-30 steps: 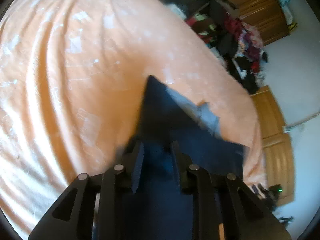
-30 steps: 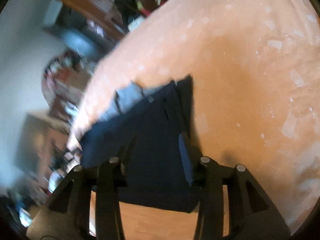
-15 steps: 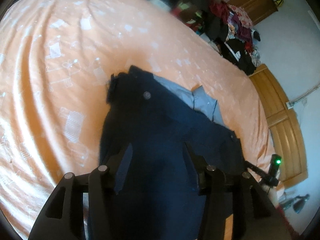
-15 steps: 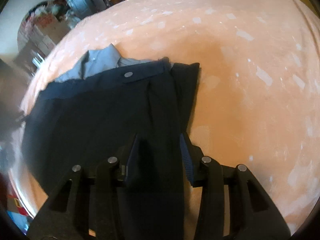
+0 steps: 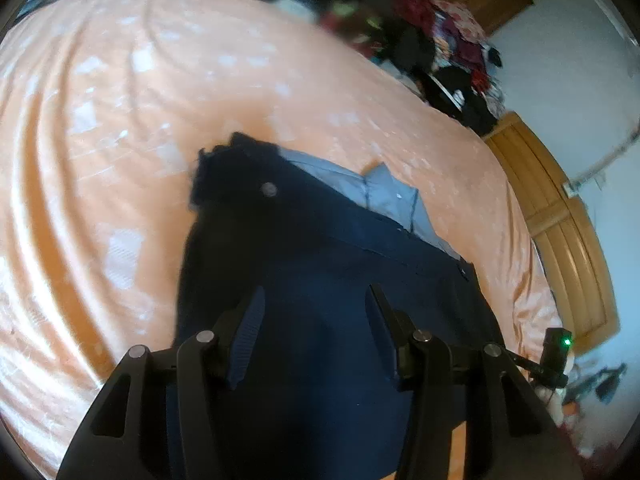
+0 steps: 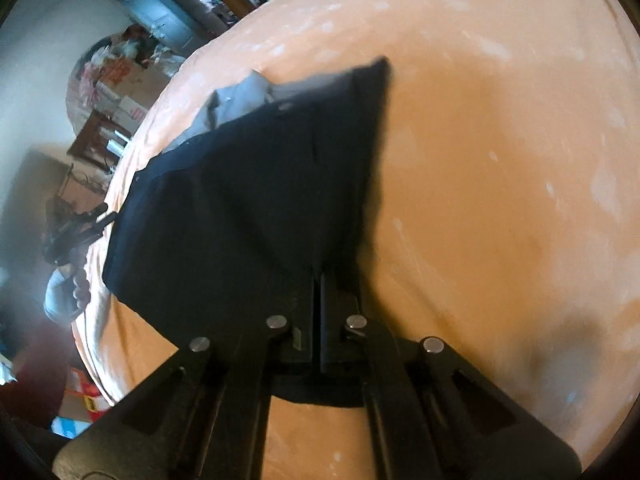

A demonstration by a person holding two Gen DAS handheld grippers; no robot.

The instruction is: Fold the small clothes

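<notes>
On the orange bedspread (image 5: 100, 128) lies a pair of dark navy shorts (image 5: 320, 264), spread across the middle of the left wrist view, waistband toward 12 o'clock with a silver button (image 5: 269, 189) near its 11 o'clock corner. A pale blue shirt (image 5: 384, 196) sits just beyond the waistband, at about 1 o'clock, its collar peeking past the dark cloth. The left gripper (image 5: 316, 328) hangs above the lower part of the shorts with its jaws spread wide and nothing between them. A heap of mixed clothes (image 5: 440, 40) lies past the bed at 1 o'clock, and a wooden footboard (image 5: 560, 232) runs along 3 o'clock.

From the right wrist view the right gripper (image 6: 318, 280) is clenched tight on the near edge of the shorts (image 6: 256, 200), the cloth fanning away from the jaws toward 11 o'clock. The far corner of the fabric rises to a point at 12 o'clock, blurred. The blue shirt (image 6: 236, 100) shows at 11 o'clock, and the bedspread (image 6: 500, 200) fills the side from 1 to 5 o'clock
</notes>
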